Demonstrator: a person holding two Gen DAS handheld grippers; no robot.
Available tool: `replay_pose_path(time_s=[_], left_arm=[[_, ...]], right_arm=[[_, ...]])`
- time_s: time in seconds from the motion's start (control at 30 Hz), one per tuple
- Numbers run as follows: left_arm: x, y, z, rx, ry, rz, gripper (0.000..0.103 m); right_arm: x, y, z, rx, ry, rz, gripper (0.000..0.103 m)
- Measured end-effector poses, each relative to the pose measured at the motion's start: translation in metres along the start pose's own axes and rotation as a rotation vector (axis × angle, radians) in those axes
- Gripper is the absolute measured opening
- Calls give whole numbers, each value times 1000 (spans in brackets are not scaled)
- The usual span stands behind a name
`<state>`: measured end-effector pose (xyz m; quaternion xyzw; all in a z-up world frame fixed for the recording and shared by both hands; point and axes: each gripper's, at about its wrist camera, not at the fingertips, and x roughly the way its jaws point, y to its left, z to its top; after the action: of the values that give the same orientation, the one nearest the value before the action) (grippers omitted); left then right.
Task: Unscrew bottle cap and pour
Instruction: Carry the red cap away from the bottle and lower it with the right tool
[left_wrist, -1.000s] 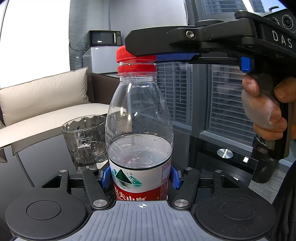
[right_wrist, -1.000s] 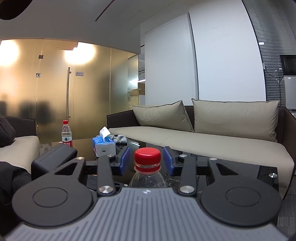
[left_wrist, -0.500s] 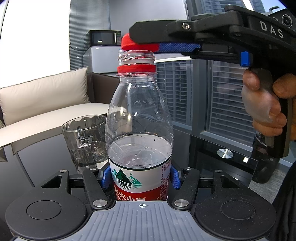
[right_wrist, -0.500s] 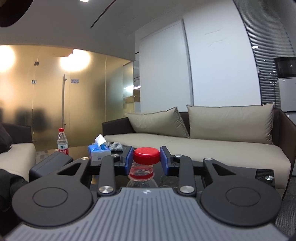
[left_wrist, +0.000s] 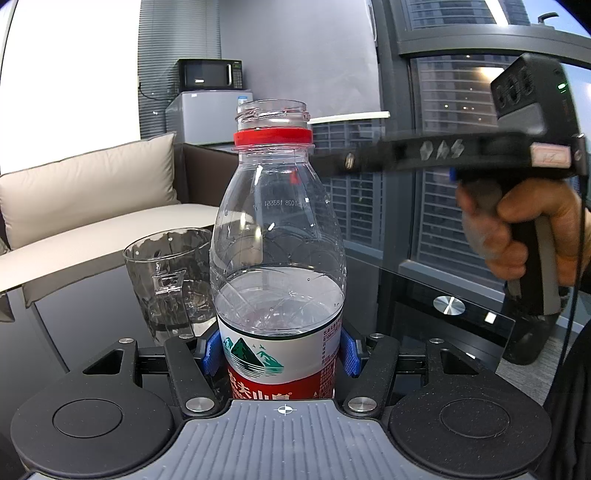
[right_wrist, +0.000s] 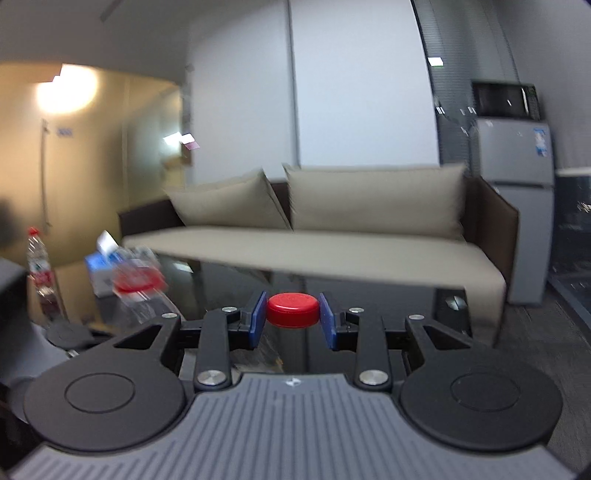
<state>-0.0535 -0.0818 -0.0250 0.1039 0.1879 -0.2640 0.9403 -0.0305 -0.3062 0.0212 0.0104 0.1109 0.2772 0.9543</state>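
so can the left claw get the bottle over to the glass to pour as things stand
Probably yes. The left claw grips the bottle, its mouth is open, the glass stands close beside it, and the right claw holds the cap well aside.

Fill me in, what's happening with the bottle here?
A person is working two handheld grippers. The left gripper clamps the water bottle upright by its label on the dark glass table; its neck is open, only the red ring left. The right gripper holds the red cap off to the side. The glass mug beside the bottle waits; no pouring yet.
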Motion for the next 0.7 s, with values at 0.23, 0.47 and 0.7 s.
replay_pose_path(time_s=[0.23, 0.47, 0.7], left_arm=[[0, 0, 0, -1, 2, -1, 56], [1, 1, 1, -2, 3, -1, 56], [1, 0, 1, -3, 5, -1, 56]], right_arm=[[20, -4, -13, 15, 118, -51, 33], [37, 1, -26, 4, 229, -66, 33], [39, 1, -29, 32, 261, -55, 33]])
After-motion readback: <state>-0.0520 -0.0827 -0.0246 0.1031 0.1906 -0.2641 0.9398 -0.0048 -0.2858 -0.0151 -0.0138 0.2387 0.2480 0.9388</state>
